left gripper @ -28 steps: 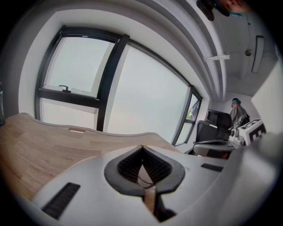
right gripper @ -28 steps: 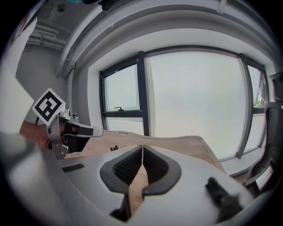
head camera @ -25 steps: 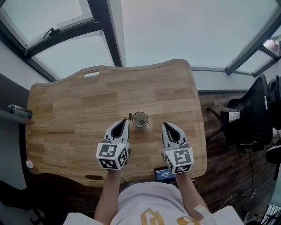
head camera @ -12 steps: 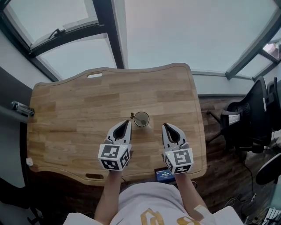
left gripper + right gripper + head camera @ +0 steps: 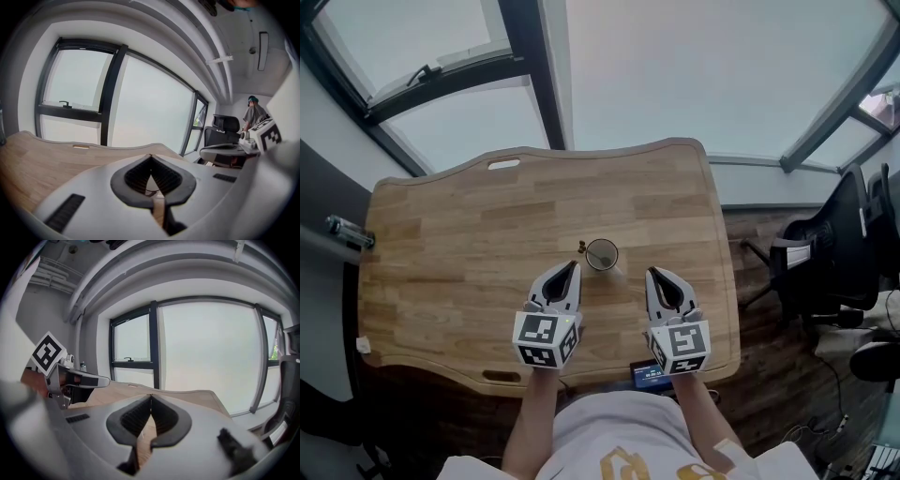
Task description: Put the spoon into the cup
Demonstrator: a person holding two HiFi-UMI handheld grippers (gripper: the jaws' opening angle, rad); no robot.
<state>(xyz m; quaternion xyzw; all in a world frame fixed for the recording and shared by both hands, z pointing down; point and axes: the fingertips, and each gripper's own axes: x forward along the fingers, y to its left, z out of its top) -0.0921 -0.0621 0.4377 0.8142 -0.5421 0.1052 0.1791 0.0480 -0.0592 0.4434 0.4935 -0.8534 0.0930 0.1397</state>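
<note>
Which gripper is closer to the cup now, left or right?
Left. The left gripper points at the cup from just near-left of it; the right gripper is farther off, at its near-right. Neither touches it.

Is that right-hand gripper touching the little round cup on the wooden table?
Apart. The head view shows a strip of bare wooden table between the shut jaws of the right gripper and the small round cup.

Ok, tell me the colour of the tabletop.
Light natural wood, in plank strips; the head view shows the tabletop best.
</note>
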